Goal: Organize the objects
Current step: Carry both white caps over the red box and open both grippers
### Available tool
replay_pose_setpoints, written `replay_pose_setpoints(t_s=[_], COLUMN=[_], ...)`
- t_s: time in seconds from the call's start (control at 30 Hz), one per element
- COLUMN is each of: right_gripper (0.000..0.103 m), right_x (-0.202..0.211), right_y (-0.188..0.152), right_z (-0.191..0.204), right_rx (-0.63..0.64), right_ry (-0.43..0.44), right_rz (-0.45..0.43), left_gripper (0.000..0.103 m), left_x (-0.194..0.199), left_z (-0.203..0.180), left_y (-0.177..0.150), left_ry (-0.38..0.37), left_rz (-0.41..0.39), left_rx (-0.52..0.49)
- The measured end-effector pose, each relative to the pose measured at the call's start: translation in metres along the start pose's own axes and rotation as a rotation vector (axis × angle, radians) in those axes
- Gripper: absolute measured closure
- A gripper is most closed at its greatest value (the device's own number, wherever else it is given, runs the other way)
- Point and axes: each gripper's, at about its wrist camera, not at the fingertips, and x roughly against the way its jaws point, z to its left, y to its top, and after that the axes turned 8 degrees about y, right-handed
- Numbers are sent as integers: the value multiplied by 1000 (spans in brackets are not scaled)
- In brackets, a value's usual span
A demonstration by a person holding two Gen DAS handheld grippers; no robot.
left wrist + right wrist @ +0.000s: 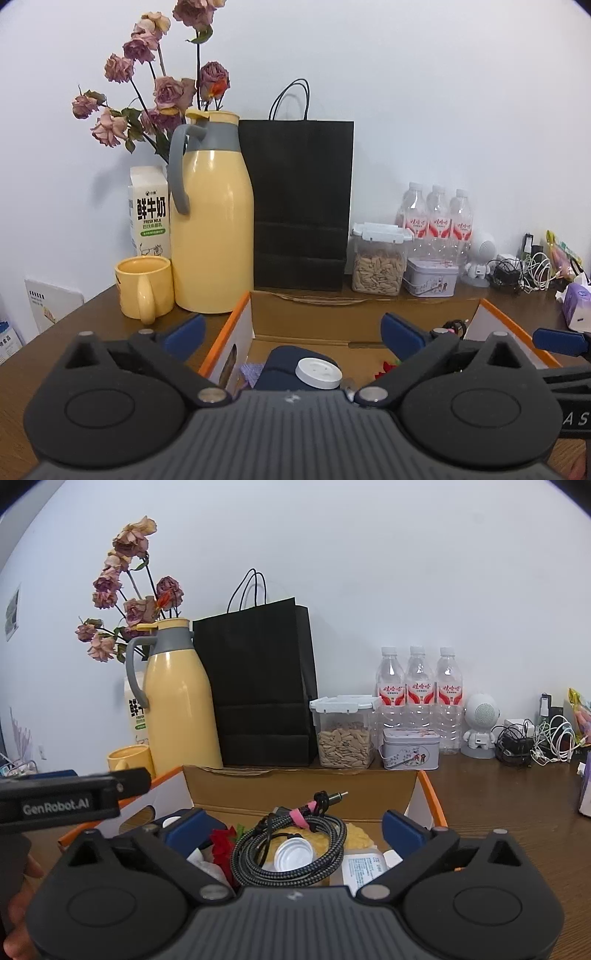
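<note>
An open cardboard box (306, 317) with orange-edged flaps sits on the brown table in front of both grippers. In the left wrist view it holds a dark blue object (284, 369) with a white round cap (318, 373) on it and something red (386, 369). The right wrist view shows a coiled braided cable (291, 845) with a pink tie, a white cap (294, 854), a red flower (221, 843), a yellow item (354, 836) and a white labelled packet (364, 869). My left gripper (293, 338) is open above the box, holding nothing. My right gripper (291, 829) is open over the cable, gripping nothing.
Behind the box stand a yellow thermos jug (212, 218), a yellow mug (144, 291), a milk carton (149, 214), dried roses (147, 88), a black paper bag (301, 203), a jar of seeds (378, 258), a tin (430, 277), three water bottles (419, 698), a white robot figure (480, 723) and tangled cables (535, 738).
</note>
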Motion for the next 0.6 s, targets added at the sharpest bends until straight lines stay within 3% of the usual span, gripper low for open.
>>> replay_pose_setpoints(t_s=[0.6], right_gripper=[0], right_x=[18], right_y=[-1], right_z=[3], right_rx=[15], right_ry=[-10], right_rz=[-29], left_gripper=[0], left_x=[9], left_z=[3], left_y=[-3], left_ry=[2], left_rz=[-6], left_rx=[4])
